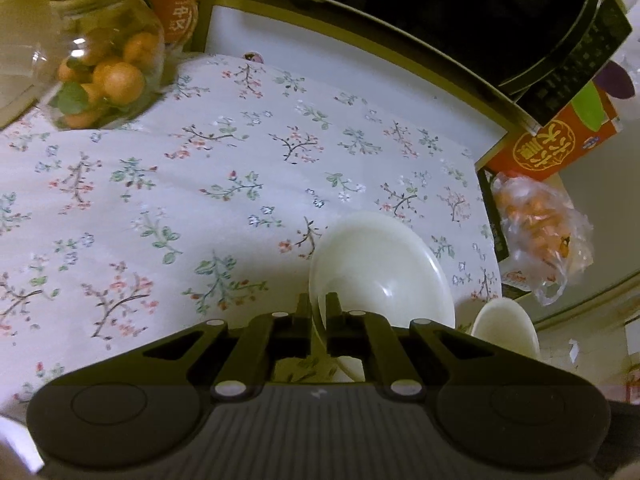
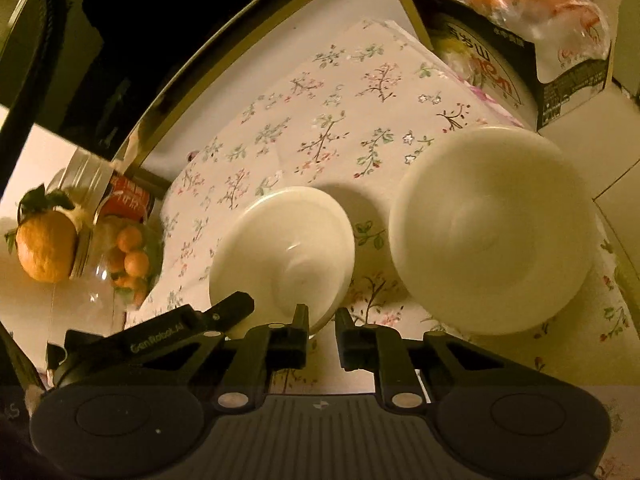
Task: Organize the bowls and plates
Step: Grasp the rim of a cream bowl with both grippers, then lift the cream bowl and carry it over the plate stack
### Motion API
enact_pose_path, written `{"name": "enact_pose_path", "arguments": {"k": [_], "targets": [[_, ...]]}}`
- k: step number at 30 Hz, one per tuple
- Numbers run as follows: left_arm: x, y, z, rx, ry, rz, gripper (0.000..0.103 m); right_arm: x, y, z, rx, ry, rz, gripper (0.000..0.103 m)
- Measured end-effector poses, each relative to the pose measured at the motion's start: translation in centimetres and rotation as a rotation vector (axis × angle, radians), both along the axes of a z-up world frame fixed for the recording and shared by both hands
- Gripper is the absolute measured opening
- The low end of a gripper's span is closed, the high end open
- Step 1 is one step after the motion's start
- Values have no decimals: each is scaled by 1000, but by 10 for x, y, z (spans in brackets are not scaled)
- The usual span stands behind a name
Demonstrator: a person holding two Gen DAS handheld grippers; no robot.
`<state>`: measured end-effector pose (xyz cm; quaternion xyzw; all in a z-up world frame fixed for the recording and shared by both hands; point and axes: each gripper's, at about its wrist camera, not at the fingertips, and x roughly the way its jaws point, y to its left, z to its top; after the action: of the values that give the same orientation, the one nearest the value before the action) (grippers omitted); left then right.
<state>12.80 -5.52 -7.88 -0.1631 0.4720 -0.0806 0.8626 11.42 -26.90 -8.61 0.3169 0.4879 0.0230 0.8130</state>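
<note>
Left gripper [image 1: 318,306] clamped on white plate [image 1: 380,268] rim at 6 o'clock; right gripper [image 2: 322,320] slightly apart, empty; big bowl [image 2: 492,228] at 2 o'clock

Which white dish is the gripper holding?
The smaller plate: the left gripper is shut on its rim. The bigger bowl sits free beside it; the right gripper holds nothing.

my left gripper [image 1: 319,304] is matt black plastic, its body ribbed. the small plate [image 1: 380,268] it pinches looks like glossy white ceramic, smooth, as does the bowl [image 2: 492,232]. the tablecloth [image 1: 200,184] is matt printed cloth, slightly creased. the jar [image 1: 108,68] is clear shiny glass. the bag [image 1: 540,232] is thin crinkled glossy plastic.
</note>
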Motion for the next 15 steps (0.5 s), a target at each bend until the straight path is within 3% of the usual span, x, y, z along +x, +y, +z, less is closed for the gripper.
{"name": "enact_pose_path", "arguments": {"k": [15], "targets": [[-57,0,46,-4,-103,-102,7,-36,20,48,-190,-92,119,13]]}}
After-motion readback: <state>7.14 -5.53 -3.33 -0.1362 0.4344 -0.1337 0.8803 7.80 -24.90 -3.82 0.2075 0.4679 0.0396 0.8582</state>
